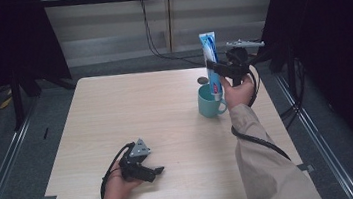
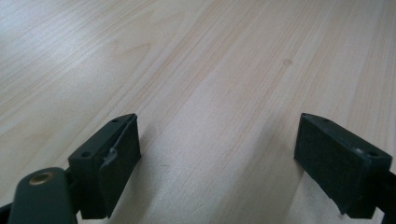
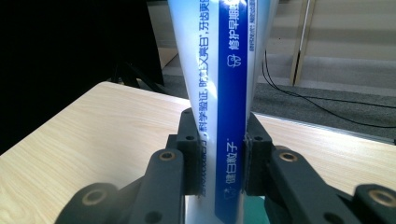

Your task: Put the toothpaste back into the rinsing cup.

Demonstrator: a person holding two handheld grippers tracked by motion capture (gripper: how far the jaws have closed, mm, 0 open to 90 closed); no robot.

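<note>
So the right gripper [image 1: 217, 68] has its jaws clamped on a blue-and-white toothpaste tube [image 1: 211, 63], pinching it across the middle. The tube stands pretty much upright, long axis vertical, flat crimped end pointing up and its lower end dipping into the teal mug [image 1: 210, 101] right below it. The left gripper [image 1: 153, 171] sits low over the wooden table [image 1: 130, 110], well away from the mug on the near-left side, jaws spread wide with nothing between them.
</note>
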